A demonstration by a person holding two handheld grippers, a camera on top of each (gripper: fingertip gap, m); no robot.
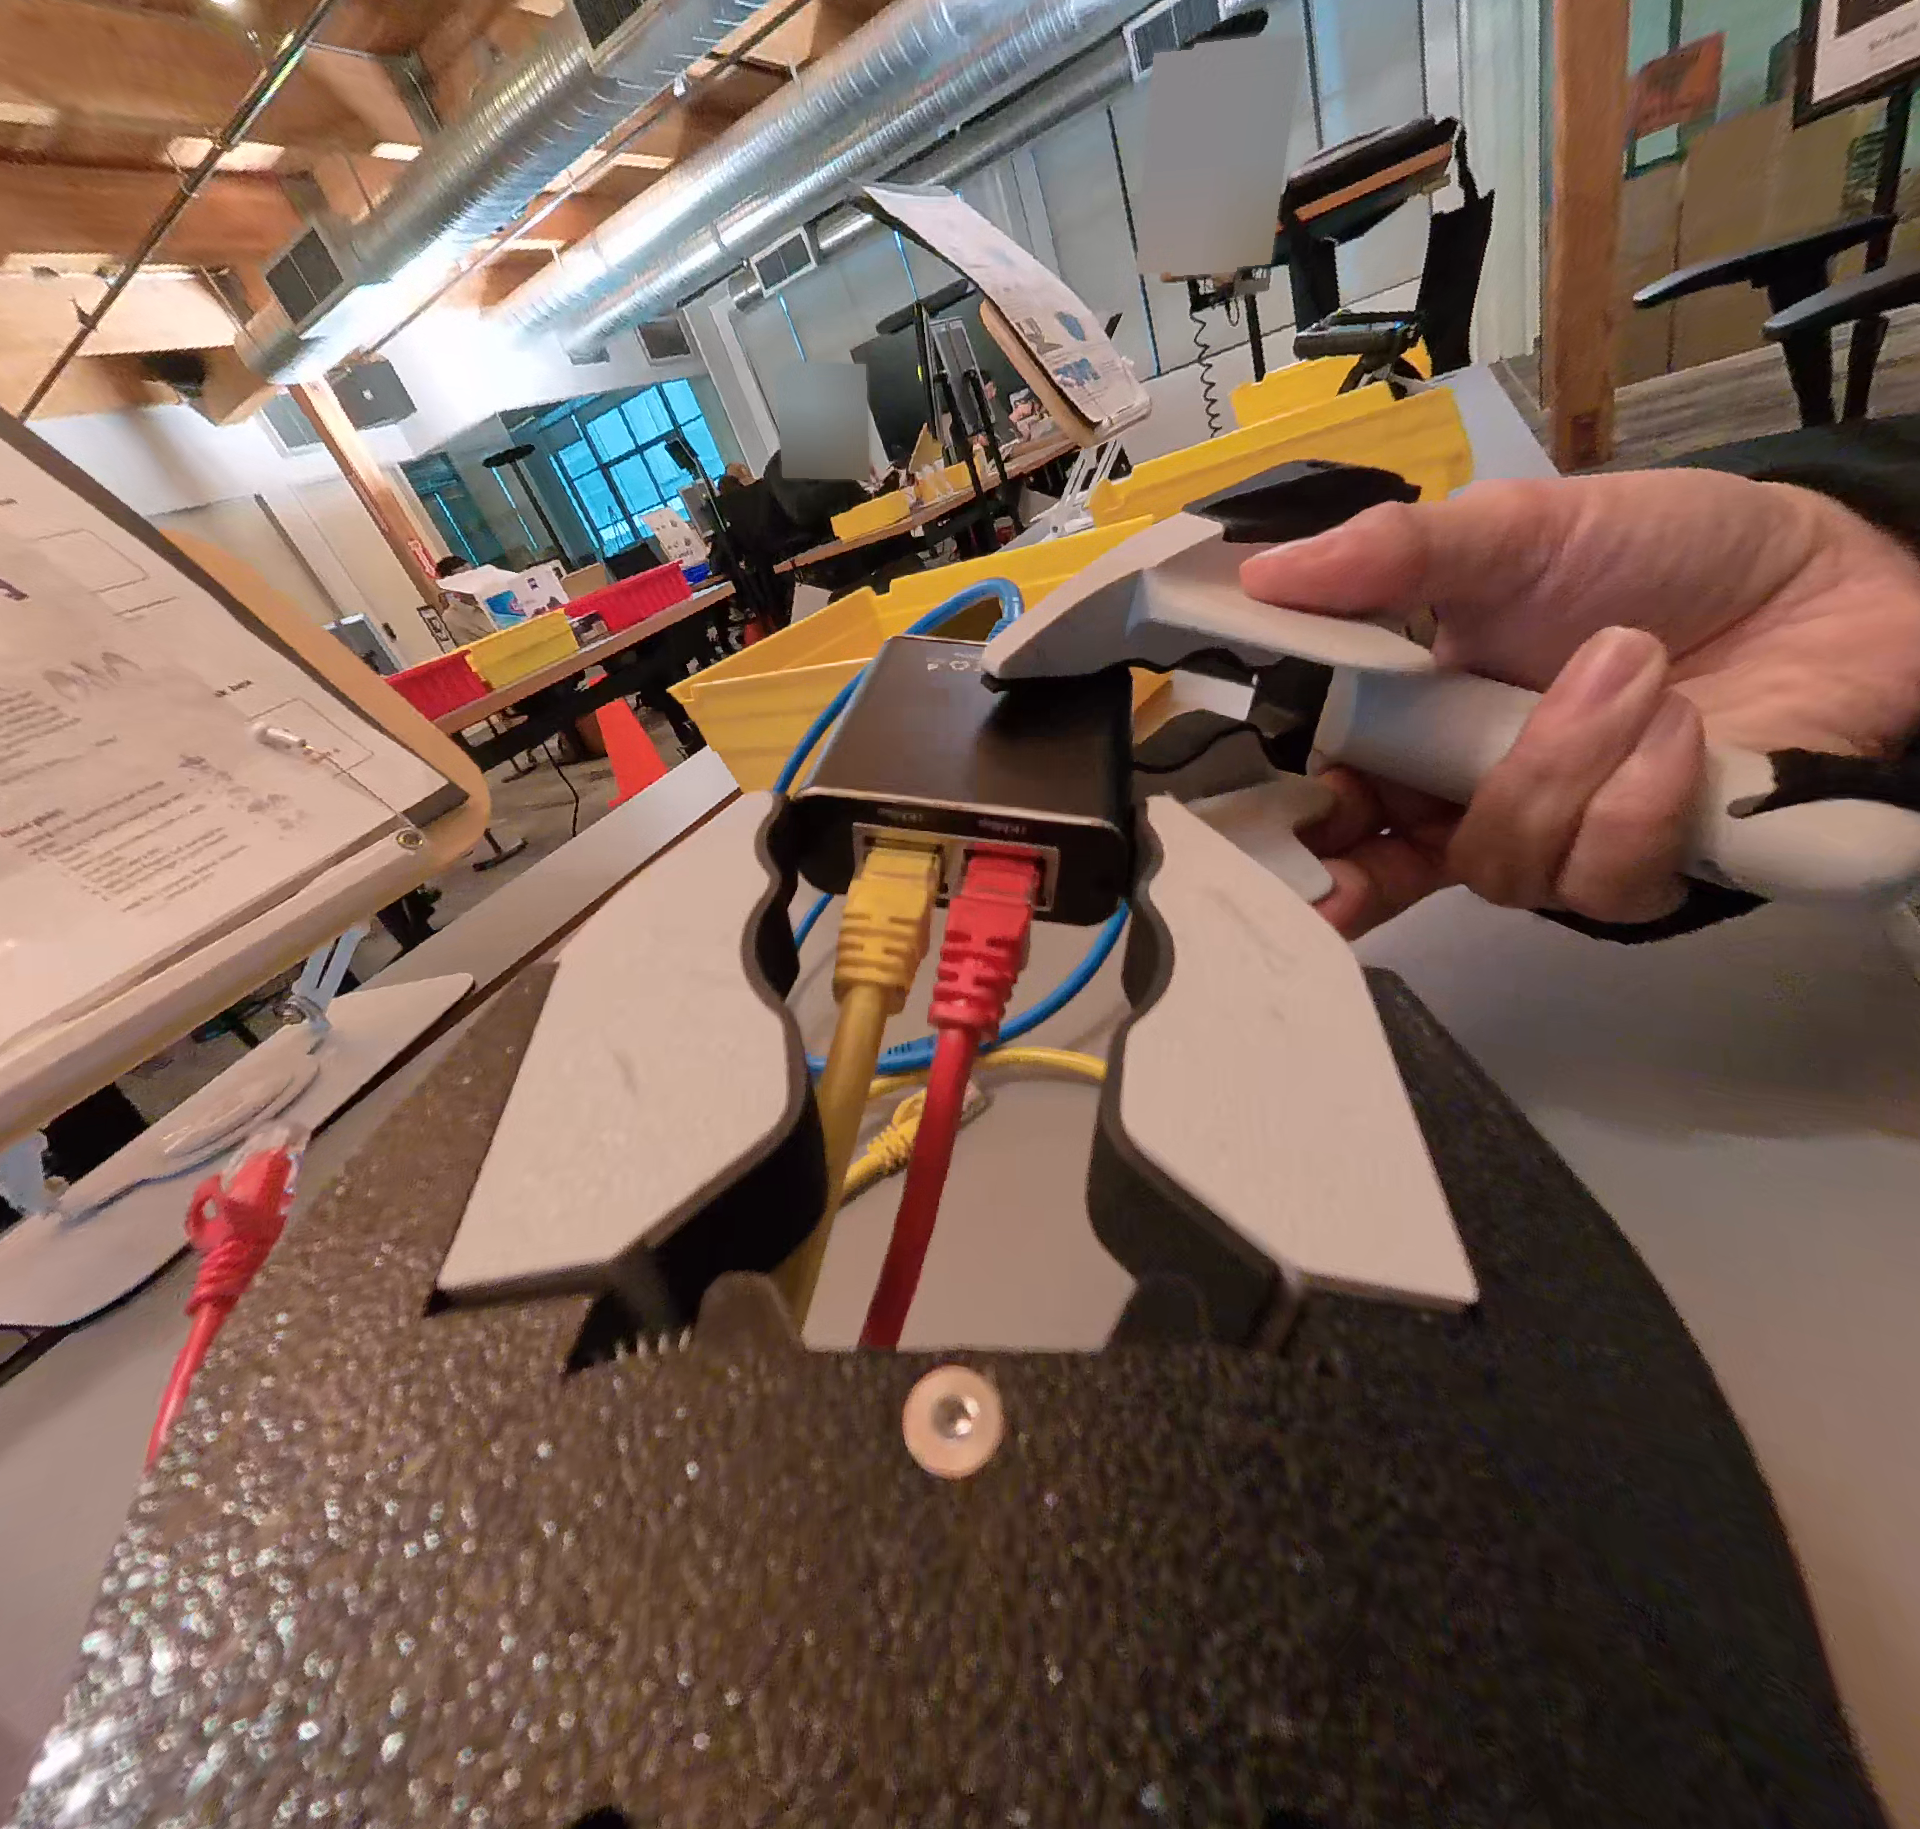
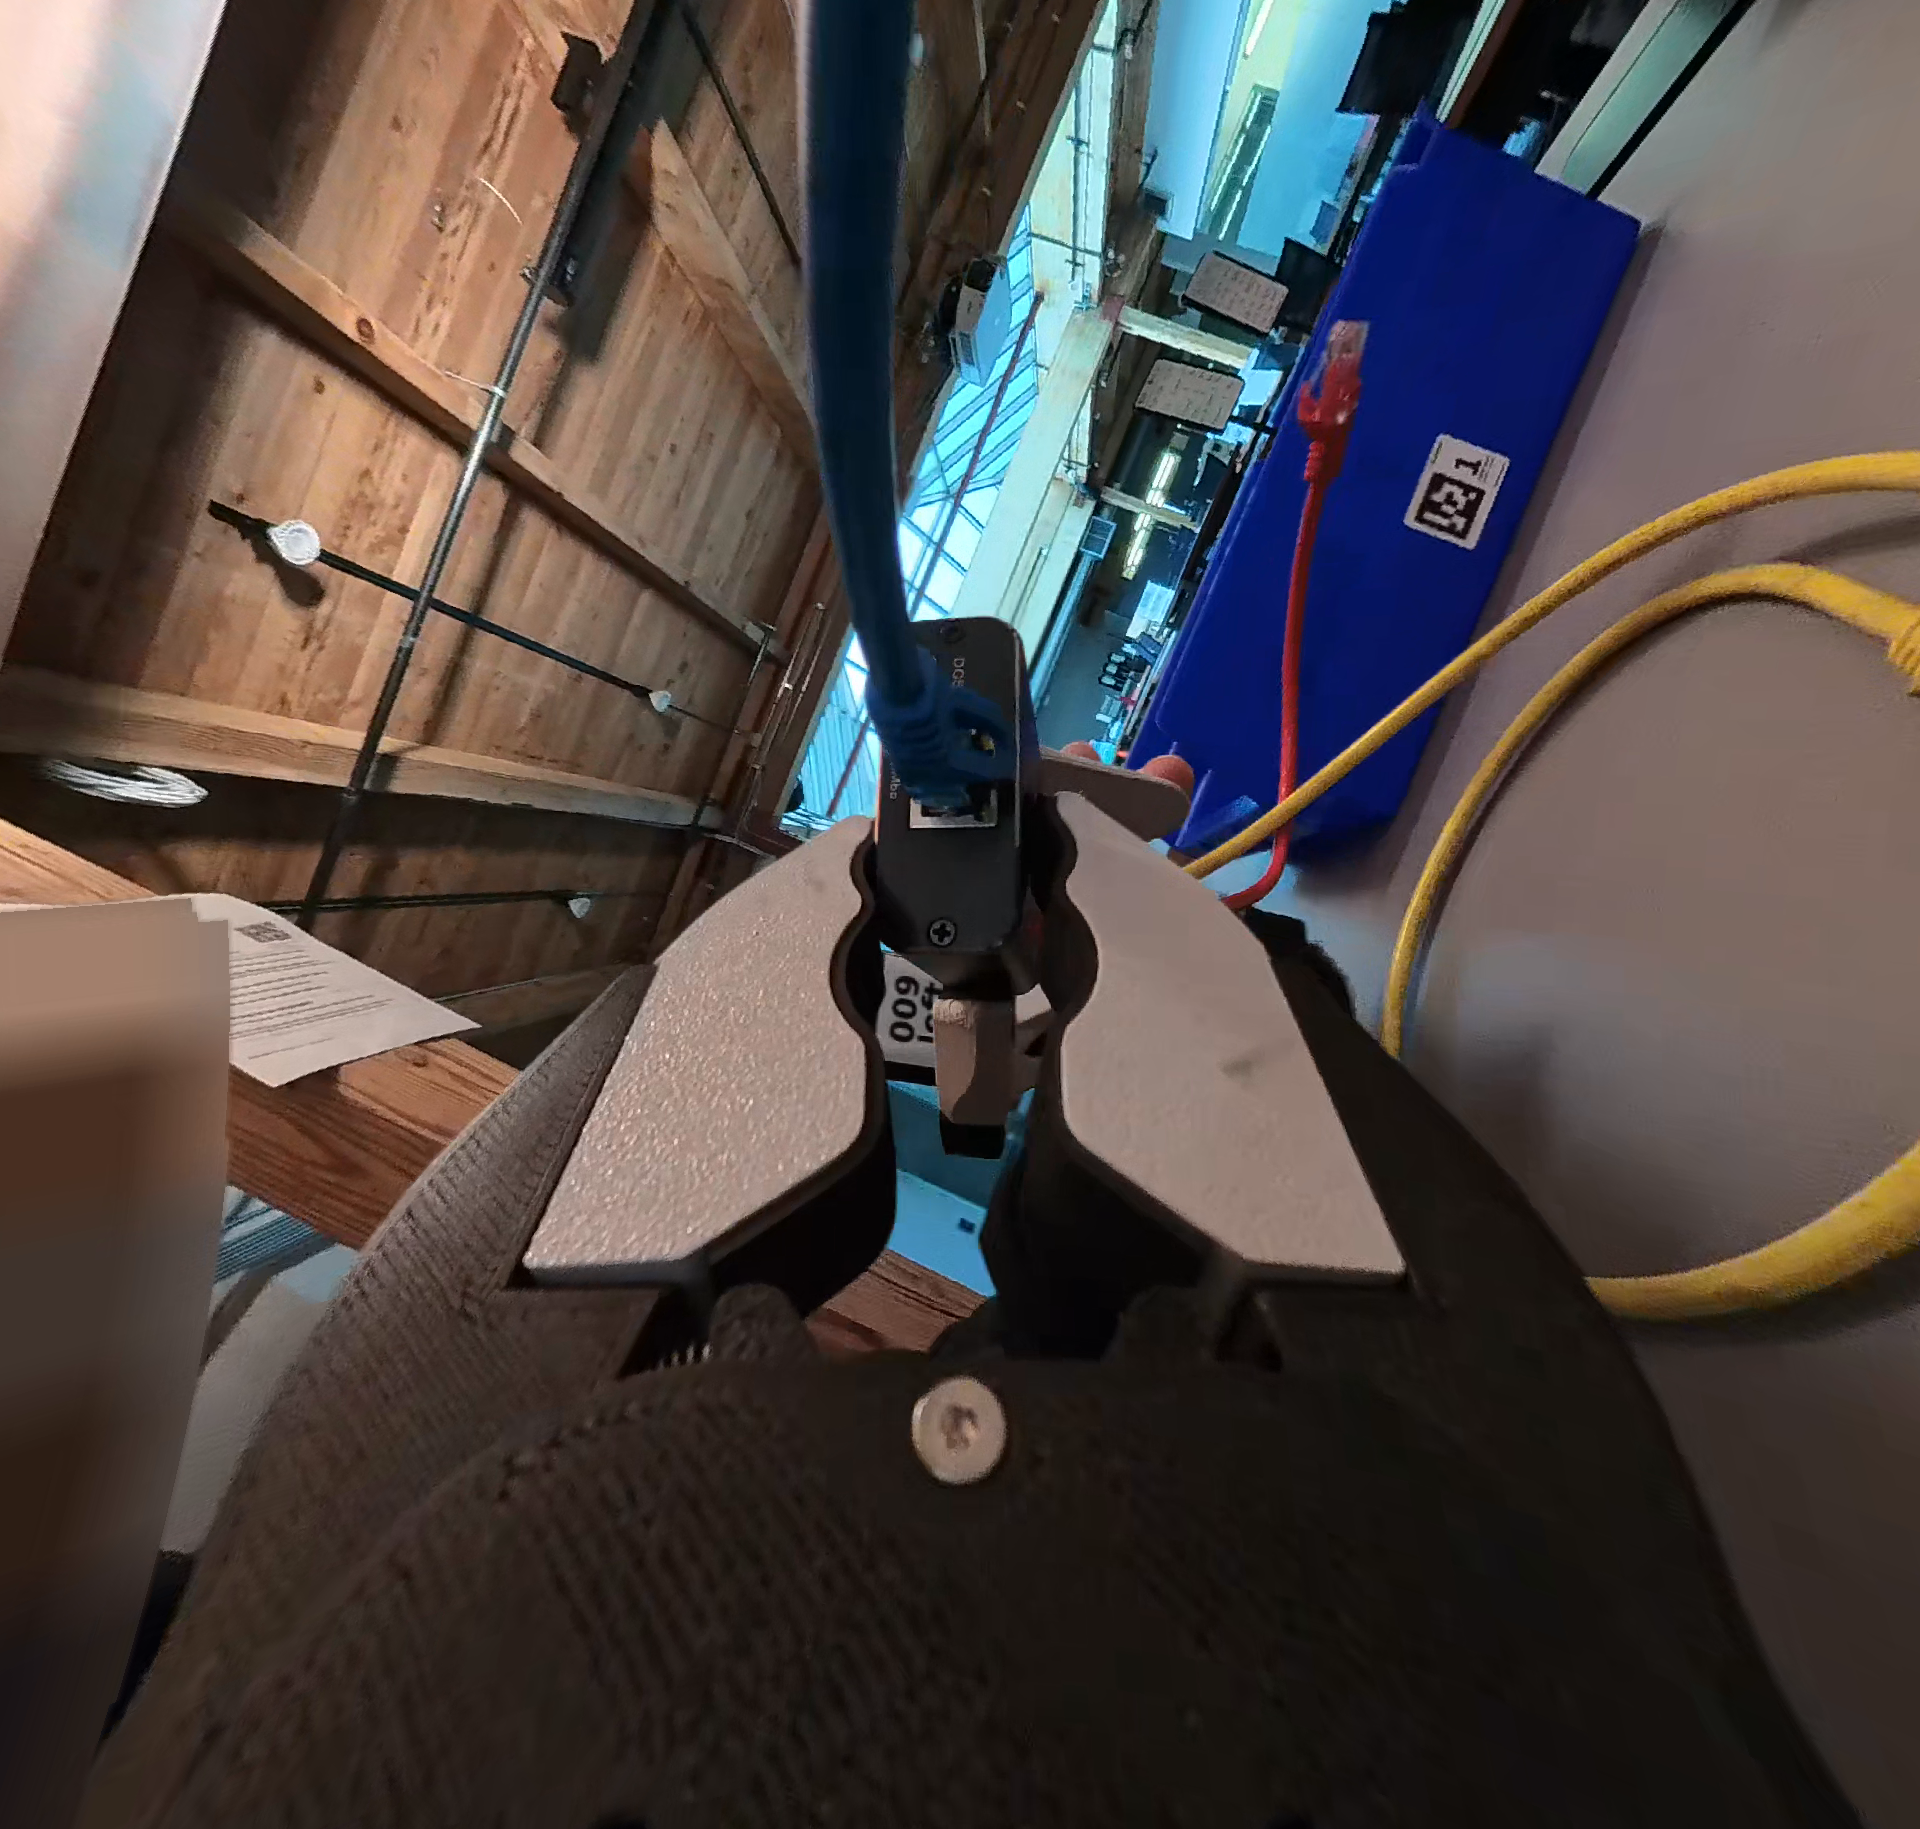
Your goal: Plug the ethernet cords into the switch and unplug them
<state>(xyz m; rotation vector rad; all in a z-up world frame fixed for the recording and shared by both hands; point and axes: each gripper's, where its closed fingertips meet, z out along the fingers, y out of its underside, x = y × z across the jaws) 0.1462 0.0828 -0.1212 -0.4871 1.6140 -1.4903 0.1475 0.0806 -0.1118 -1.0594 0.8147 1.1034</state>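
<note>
Right gripper [image 2: 961, 896] jaws are clamping the small black metal switch box [image 1: 966, 751], holding it off the grey counter [image 1: 1621, 1073]. Left gripper [image 1: 961, 875] jaws are standing released, flanking its port face; yellow ethernet cord [image 1: 883, 932] and red ethernet cord [image 1: 982, 938] are sitting plugged in, blue ethernet cord [image 2: 852, 345] at the opposite end.

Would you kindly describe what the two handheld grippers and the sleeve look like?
Left gripper: two flat grey fingers with wavy black inner edges, on a black speckled body with a silver screw. Right gripper: the same grey fingers, a ribbed black body; from outside, a white-and-black handle. The sleeve is dark.
</note>
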